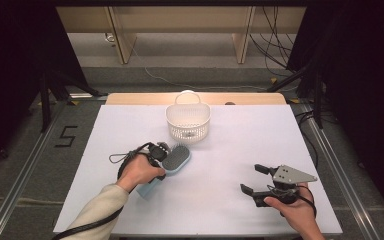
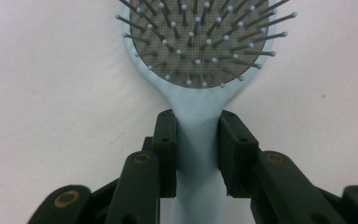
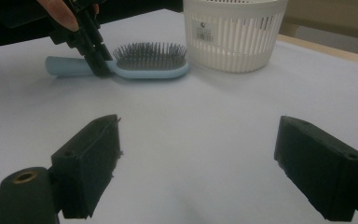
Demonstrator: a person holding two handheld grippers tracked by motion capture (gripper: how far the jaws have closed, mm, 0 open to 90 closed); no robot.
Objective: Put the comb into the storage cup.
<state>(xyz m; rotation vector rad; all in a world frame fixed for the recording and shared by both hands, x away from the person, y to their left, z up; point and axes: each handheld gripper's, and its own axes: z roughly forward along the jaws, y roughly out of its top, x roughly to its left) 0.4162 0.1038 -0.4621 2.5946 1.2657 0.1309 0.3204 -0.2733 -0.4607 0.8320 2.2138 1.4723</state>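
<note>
The pale blue plastic hairbrush with a grey bristle pad [image 1: 172,161] lies bristles-up on the white table [image 1: 220,150], left of centre, just in front of the white slotted plastic basket [image 1: 188,121]. The left gripper [image 2: 196,140] has its jaws closed against both sides of the brush's neck, below the pad. The right gripper [image 1: 254,179] rests well apart to the right, jaws spread wide around nothing.

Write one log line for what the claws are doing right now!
left claw: shut on hairbrush neck, brush lying on table | right claw: open, holding nothing | basket: beyond the brush
</note>
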